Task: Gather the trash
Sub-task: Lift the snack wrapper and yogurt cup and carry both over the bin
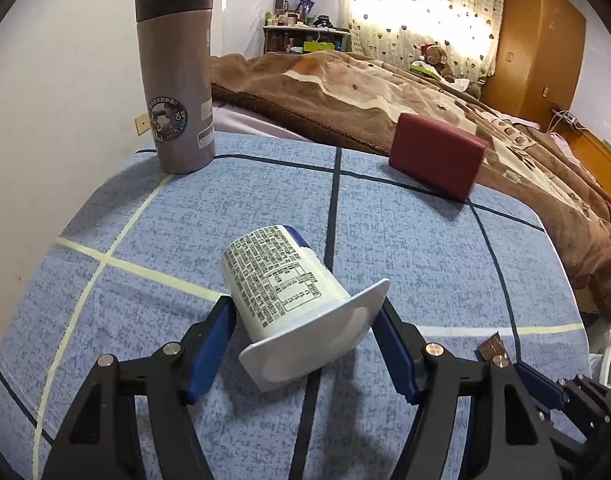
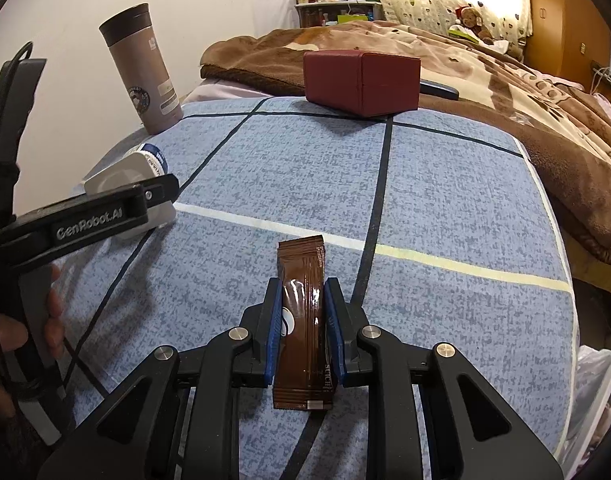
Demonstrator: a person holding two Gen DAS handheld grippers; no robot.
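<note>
The pickup step is in hand: a brown sachet [image 2: 303, 320] is clamped in the right tongs [image 2: 304, 308] above the blue cloth [image 2: 445, 200]. Left of it, a tipped cup [image 1: 289, 300] is straddled by the open left tongs [image 1: 305, 316]; closing is called for next.

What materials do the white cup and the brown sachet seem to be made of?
White cup: probably thin plastic, matte, with printed text and a flat moulded rim. Brown sachet: likely glossy plastic or foil film, judging by its shiny glare and flat sealed ends.
</note>
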